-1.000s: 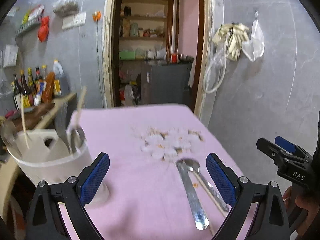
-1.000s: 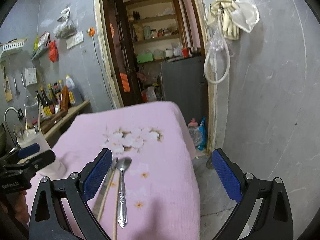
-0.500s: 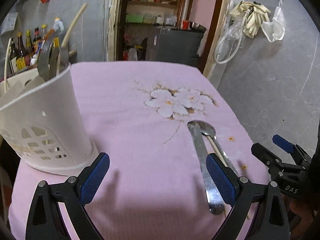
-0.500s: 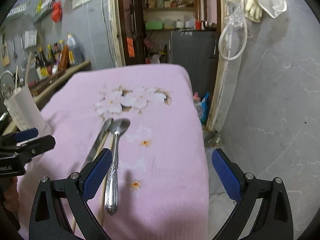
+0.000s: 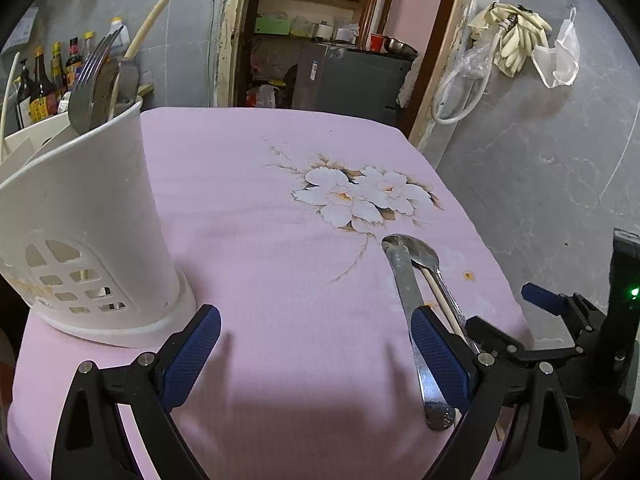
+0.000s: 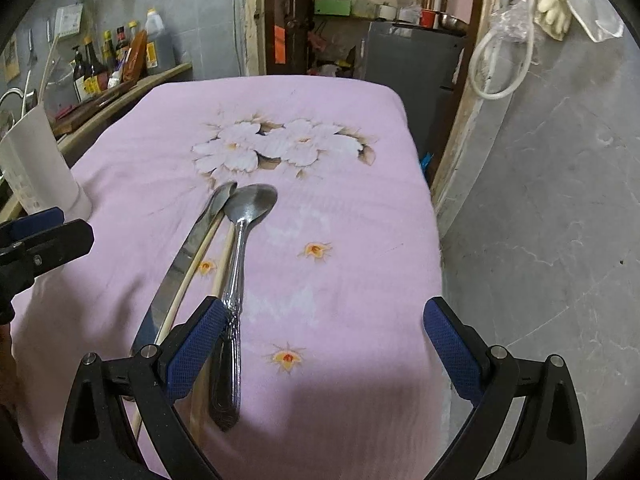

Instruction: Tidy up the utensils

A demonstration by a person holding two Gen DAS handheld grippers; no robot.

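**Both tongs lower and closer over the bench**

Since half a second ago, my left tongs (image 5: pixel 316 352) have come nearer the pink-covered bench (image 5: pixel 280 248), and the white caddy (image 5: pixel 88 216) now looms larger just ahead of their left finger. My right tongs (image 6: pixel 320 344) have closed in on the loose utensils too; the spoon's handle now runs right beside their left finger.

Both tongs gape wide and grip nothing.

Inside the caddy I see a fork (image 5: pixel 90 80), a spoon bowl or similar metal piece beside it, and a pale chopstick (image 5: pixel 154 16) leaning up and out. Its lower wall has window-like cutouts.

Ahead of my right tongs lie a steel spoon (image 6: pixel 240 248), bowl up and away from me, a table knife (image 6: pixel 188 252) to its left, and two pale chopsticks (image 6: pixel 200 256) between them, all roughly parallel.
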